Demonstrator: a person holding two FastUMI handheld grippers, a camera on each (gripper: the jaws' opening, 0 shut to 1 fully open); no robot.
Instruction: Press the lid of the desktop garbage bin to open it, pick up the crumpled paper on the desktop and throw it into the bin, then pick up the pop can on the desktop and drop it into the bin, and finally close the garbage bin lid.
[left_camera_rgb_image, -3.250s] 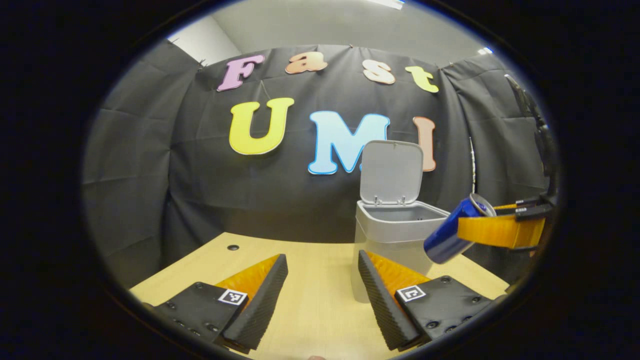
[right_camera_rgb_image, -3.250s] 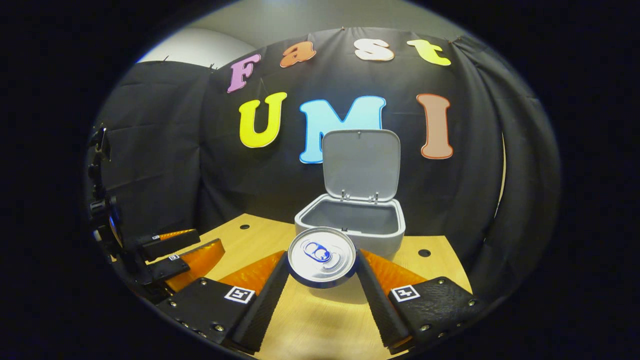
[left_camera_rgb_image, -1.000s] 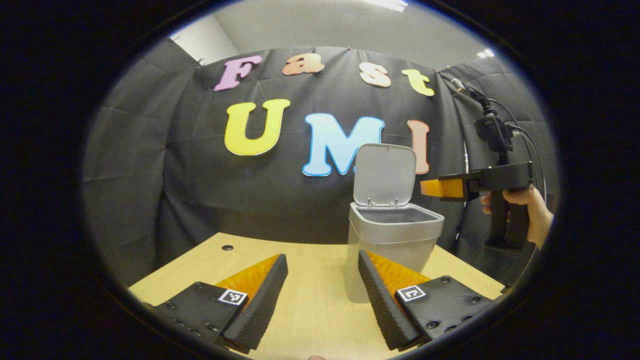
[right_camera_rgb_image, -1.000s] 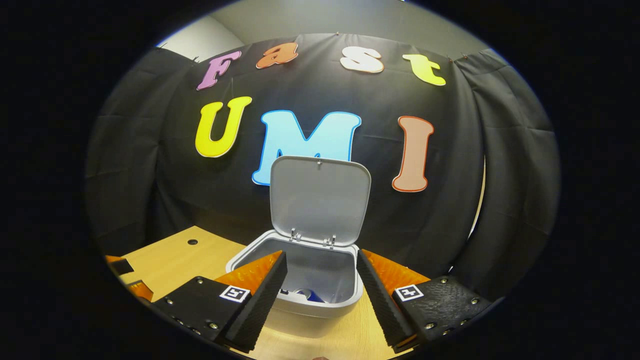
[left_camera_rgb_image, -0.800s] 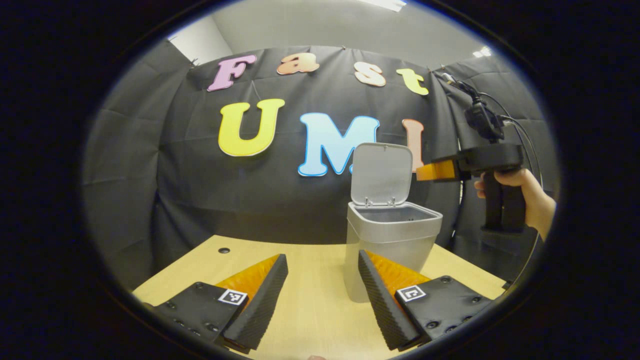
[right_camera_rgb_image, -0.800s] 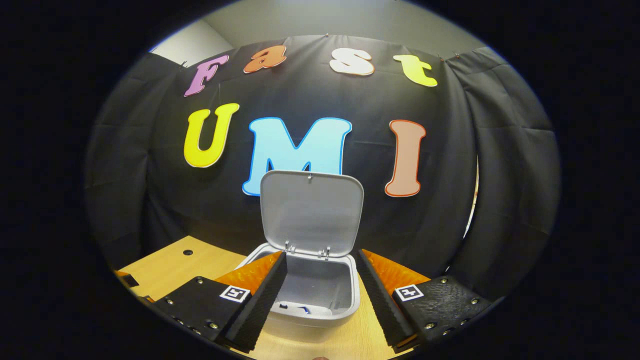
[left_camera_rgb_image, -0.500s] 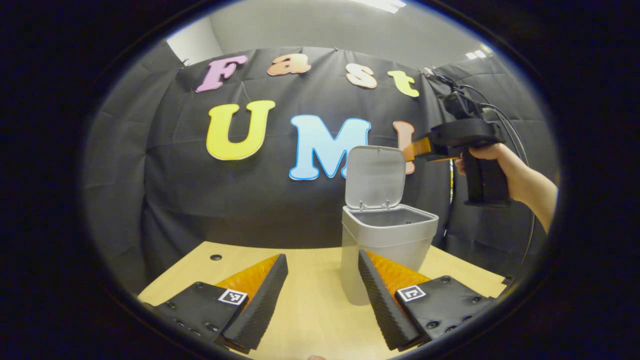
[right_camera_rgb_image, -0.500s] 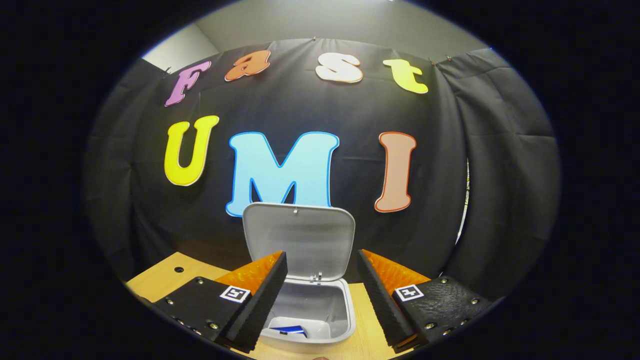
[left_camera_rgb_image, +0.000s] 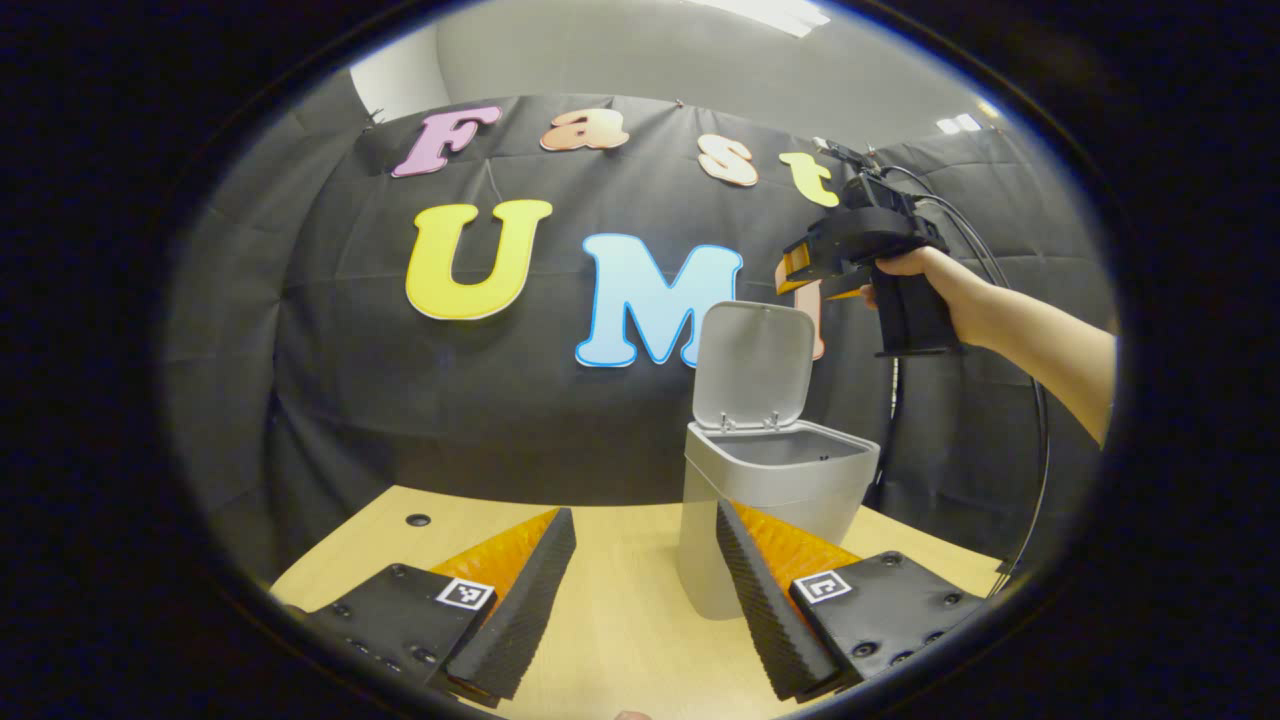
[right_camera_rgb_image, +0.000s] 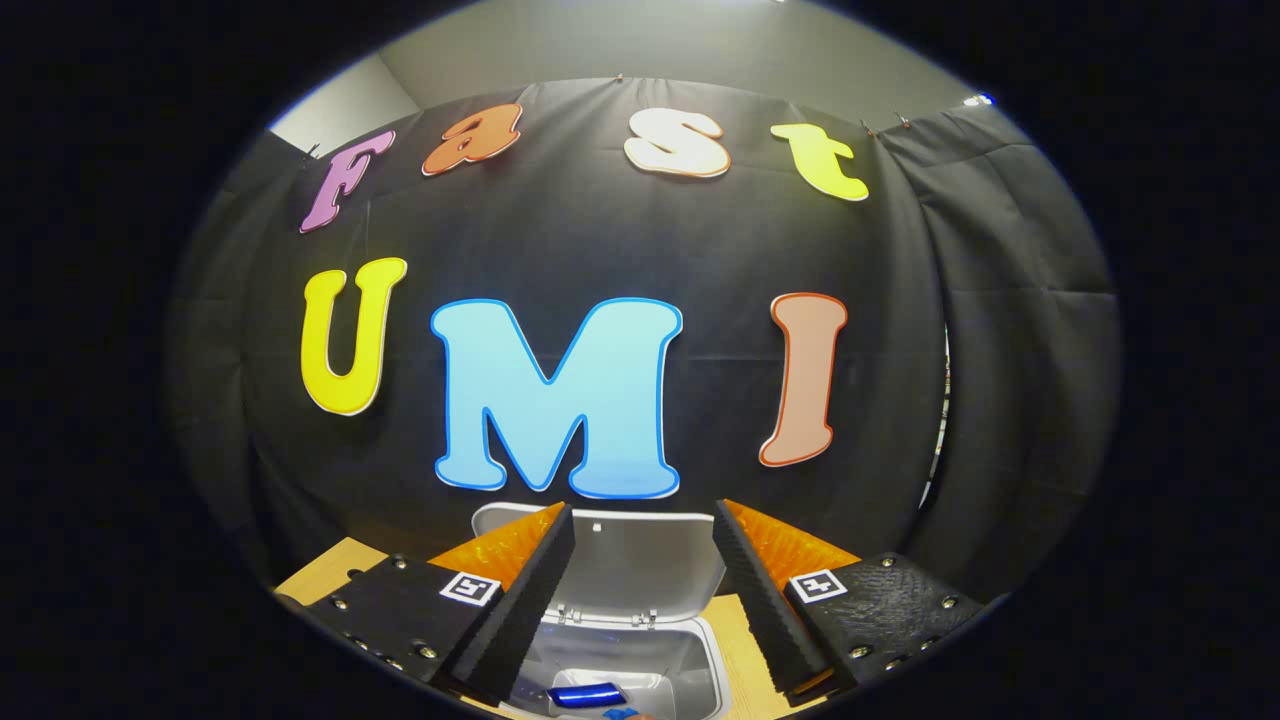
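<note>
With the pop can (right_camera_rgb_image: 585, 694) lying inside the open garbage bin (left_camera_rgb_image: 775, 470) near the desktop's (left_camera_rgb_image: 620, 620) far edge, the right gripper (right_camera_rgb_image: 640, 580) (jaws apart, empty) hung above the raised lid (left_camera_rgb_image: 752, 365), seemingly placed to close it.

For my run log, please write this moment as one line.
stage: close lid pending | pop can: inside bin | lid: upright, open | right gripper: open, raised above lid | left gripper: open, empty
</note>
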